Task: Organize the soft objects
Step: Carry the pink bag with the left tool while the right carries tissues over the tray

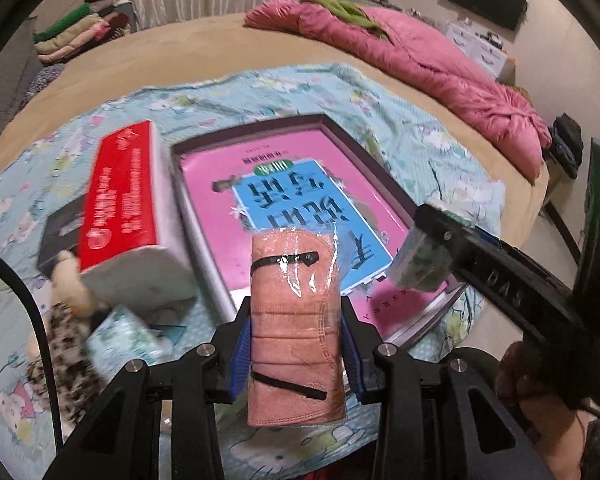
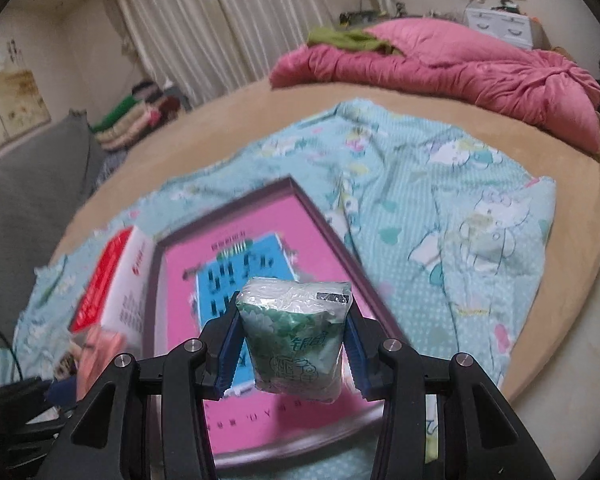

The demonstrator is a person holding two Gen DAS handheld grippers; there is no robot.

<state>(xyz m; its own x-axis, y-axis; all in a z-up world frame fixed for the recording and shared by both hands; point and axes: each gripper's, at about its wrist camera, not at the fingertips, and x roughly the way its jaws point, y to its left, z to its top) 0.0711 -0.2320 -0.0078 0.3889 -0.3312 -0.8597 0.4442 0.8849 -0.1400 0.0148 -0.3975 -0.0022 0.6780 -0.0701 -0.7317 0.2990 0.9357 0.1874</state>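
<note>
My left gripper [image 1: 296, 344] is shut on a clear-wrapped pack of pink face masks [image 1: 294, 320] and holds it above the near edge of a shallow tray [image 1: 204, 216] with a pink and blue printed bottom. My right gripper [image 2: 294, 344] is shut on a green tissue pack [image 2: 296, 332], also above the tray [image 2: 156, 280]. The right gripper with its tissue pack [image 1: 420, 264] also shows in the left wrist view, at the tray's right edge.
A red and white tissue box [image 1: 128, 208] lies left of the tray. A plush toy [image 1: 68, 280], another green tissue pack [image 1: 120, 340] and a dark box [image 1: 60, 232] lie at the left. A teal cartoon blanket [image 2: 440, 208] covers the bed. A pink quilt [image 2: 460, 72] lies behind.
</note>
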